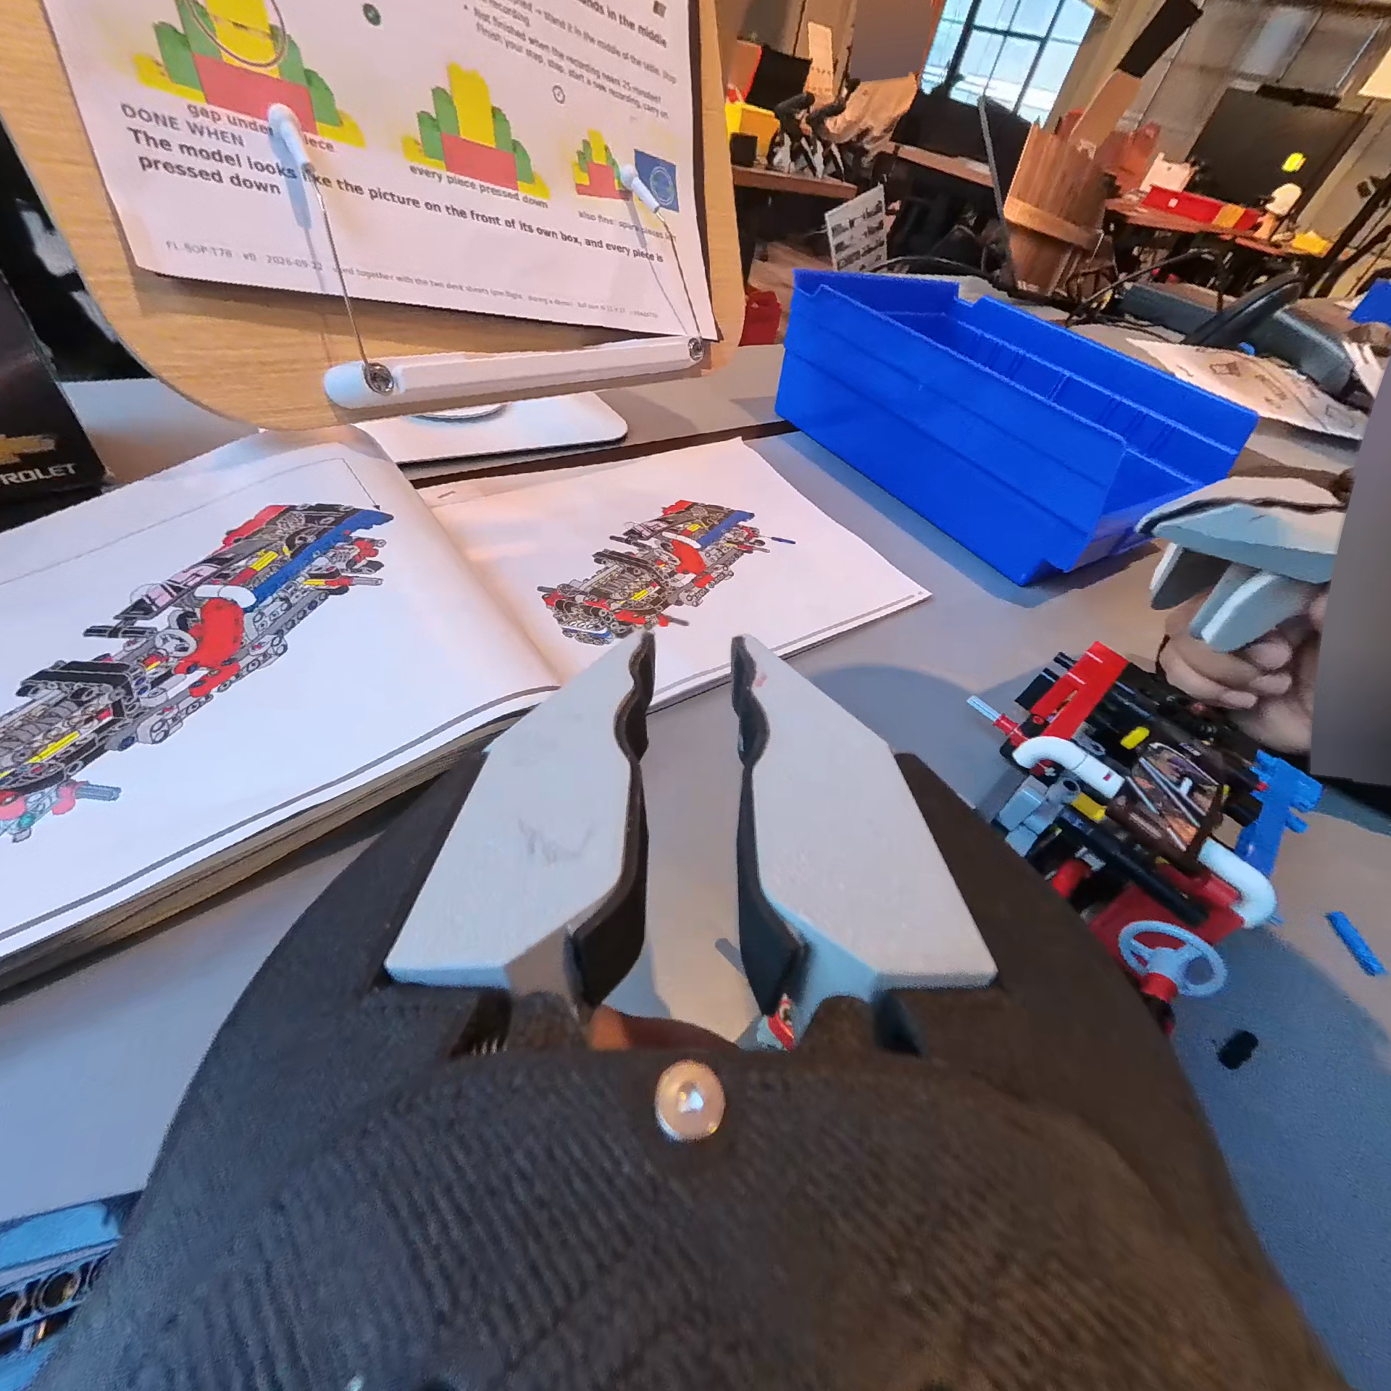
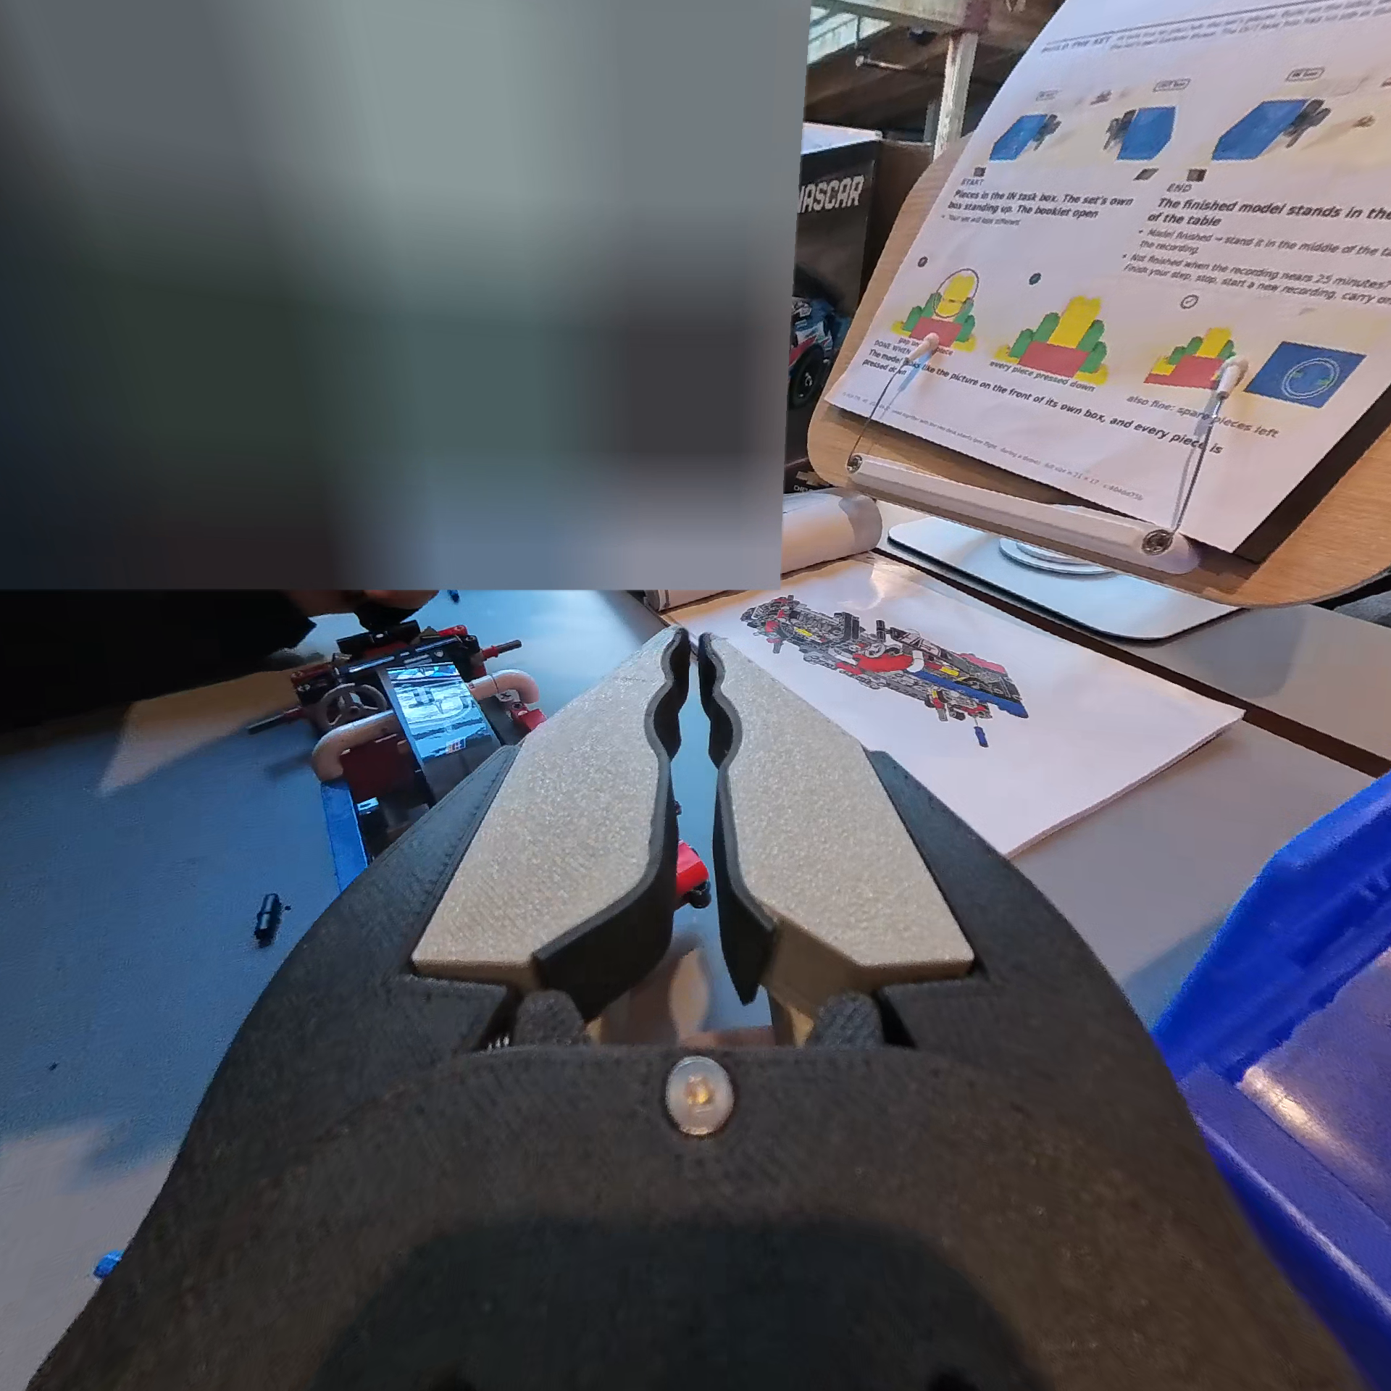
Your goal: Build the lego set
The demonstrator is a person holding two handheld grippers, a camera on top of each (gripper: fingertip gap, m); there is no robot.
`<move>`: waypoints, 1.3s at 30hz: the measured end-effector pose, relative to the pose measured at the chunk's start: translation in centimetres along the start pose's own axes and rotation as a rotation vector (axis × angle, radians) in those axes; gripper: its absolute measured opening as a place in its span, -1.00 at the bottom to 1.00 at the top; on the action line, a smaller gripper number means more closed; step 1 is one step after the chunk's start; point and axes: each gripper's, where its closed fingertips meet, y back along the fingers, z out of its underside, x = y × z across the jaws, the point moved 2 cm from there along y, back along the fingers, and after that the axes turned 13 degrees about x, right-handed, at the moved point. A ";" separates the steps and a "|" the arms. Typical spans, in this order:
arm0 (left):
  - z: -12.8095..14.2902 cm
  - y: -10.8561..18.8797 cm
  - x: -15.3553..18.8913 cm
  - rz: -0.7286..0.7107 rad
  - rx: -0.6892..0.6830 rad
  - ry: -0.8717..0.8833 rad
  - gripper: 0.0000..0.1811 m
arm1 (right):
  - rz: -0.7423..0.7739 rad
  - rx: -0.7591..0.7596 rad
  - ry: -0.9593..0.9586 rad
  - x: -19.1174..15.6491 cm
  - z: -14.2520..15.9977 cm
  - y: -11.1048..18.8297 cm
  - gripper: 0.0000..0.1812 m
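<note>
While left gripper (image 1: 692, 651) fingers gape over booklet (image 1: 301, 602), right gripper (image 2: 693, 647) fingers nearly closed, empty.

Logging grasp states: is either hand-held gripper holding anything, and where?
Neither. Left hand-held gripper is open, empty; right hand-held gripper is nearly closed on nothing.

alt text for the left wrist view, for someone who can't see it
The left gripper hangs open and empty over a grey table, pointing at an open instruction booklet. To its right sits a partly built red, black and blue lego model, with the right gripper above it. Behind are a blue bin and a sheet on a wooden stand.
</note>
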 end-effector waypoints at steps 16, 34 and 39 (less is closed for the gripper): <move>0.6 -0.4 0.2 -0.009 -0.067 -0.026 -0.80 | -0.009 0.003 0.050 1.0 0.2 -0.8 -1.00; 0.6 0.2 0.7 -0.070 -0.135 -0.129 -0.82 | 0.155 -0.044 0.194 1.7 0.0 0.7 -1.00; 1.1 0.2 0.3 -0.073 -0.158 -0.116 -0.81 | 0.210 -0.047 0.192 2.6 -0.1 1.5 -1.00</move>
